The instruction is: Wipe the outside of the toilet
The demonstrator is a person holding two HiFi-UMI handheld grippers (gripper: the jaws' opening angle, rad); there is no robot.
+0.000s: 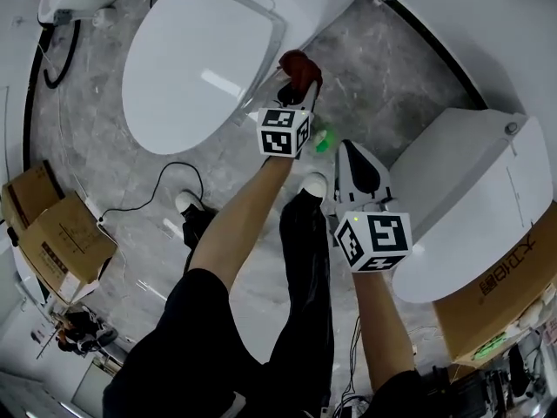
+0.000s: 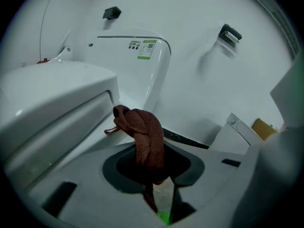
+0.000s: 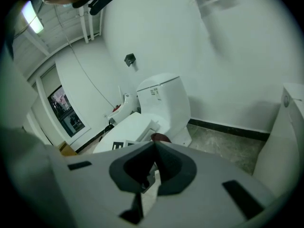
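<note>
1. Pinches a dark red cloth tight in the left gripper, just beside the toilet, which lies to its left.
2. Holds the right gripper closed, empty and farther back.
3. Likely needs a leftward press.

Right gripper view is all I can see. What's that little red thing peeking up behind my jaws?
Observer: A dark red cloth, bunched up and pinched in the jaws of your left gripper.
Operator: Is it wiping yet?
Observer: Its tip sits by the side of the toilet, just under the seat. I can't tell if it touches.
Operator: Anything near my feet?
Observer: Yes, a black cable loops over the floor on your left.
</note>
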